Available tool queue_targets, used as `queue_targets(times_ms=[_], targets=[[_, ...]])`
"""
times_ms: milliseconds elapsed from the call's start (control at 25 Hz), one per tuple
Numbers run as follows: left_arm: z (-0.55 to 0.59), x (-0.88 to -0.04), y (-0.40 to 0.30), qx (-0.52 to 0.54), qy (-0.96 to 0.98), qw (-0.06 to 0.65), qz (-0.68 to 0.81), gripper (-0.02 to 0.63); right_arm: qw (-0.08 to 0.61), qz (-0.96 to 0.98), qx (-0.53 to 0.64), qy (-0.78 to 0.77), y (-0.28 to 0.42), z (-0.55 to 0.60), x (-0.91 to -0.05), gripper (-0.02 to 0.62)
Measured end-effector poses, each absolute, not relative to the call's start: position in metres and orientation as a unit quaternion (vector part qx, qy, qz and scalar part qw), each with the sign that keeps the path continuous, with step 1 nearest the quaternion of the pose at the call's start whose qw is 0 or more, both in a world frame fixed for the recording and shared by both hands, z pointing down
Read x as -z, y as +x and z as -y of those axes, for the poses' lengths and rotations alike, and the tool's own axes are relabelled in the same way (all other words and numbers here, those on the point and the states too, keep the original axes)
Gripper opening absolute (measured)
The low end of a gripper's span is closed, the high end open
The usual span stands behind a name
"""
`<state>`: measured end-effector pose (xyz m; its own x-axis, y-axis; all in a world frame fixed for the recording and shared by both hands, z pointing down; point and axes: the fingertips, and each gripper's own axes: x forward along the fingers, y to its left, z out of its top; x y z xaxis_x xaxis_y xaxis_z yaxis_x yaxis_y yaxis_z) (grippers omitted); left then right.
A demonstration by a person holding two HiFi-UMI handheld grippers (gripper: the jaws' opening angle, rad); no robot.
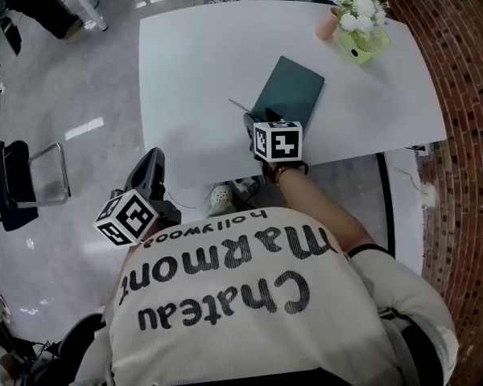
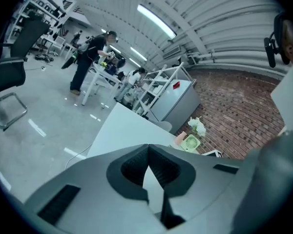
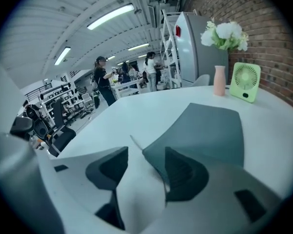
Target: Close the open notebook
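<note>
White desk (image 1: 193, 63) carries a dark green notebook (image 3: 210, 130), closed and lying flat. Right gripper (image 3: 145, 156) jaws stand apart and grip nothing; the notebook's near corner sits between them, against the right-hand jaw. A pink vase (image 3: 219, 80) and a green fan (image 3: 244, 82) stand well beyond. Left gripper (image 2: 147, 147) jaws are closed and empty, with the desk ahead of them.
</note>
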<state>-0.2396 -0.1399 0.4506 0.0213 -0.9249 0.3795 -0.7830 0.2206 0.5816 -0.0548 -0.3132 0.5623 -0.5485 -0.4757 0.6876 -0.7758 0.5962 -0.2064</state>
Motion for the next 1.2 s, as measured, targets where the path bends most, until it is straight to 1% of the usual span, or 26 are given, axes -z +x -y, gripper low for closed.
queue_targets(times_ms=[160,320,360,480,640,680,800,920,1200], targets=[[0.117,-0.438,-0.226,0.101,0.612,0.354,0.700,0.002,0.273,0.852,-0.286,0.343,-0.053,0.289,-0.555,0.238],[0.098,-0.430,-0.209,0.107,0.619,0.344,0.698,0.002,0.252,0.863,-0.312,0.308,-0.050,0.253,-0.547,0.218],[0.093,-0.430,-0.203,0.108,0.621,0.342,0.697,0.002,0.246,0.867,-0.310,0.302,-0.048,0.243,-0.544,0.204],[0.079,-0.429,-0.186,0.110,0.628,0.338,0.692,0.002,0.231,0.882,-0.303,0.277,-0.039,0.210,-0.530,0.133],[0.068,-0.421,-0.164,0.113,0.640,0.330,0.685,0.002,0.182,0.895,-0.323,0.249,-0.024,0.177,-0.501,0.020],[0.066,-0.419,-0.157,0.114,0.642,0.329,0.683,0.002,0.170,0.895,-0.331,0.245,-0.017,0.171,-0.494,0.003],[0.059,-0.415,-0.136,0.119,0.648,0.326,0.678,0.002,0.131,0.898,-0.349,0.234,0.002,0.160,-0.469,0.003],[0.050,-0.415,-0.115,0.120,0.652,0.325,0.675,0.002,0.096,0.904,-0.335,0.248,0.025,0.153,-0.445,0.003],[0.024,-0.423,-0.081,0.117,0.647,0.326,0.680,0.002,0.094,0.913,-0.281,0.282,0.072,0.141,-0.433,0.003]])
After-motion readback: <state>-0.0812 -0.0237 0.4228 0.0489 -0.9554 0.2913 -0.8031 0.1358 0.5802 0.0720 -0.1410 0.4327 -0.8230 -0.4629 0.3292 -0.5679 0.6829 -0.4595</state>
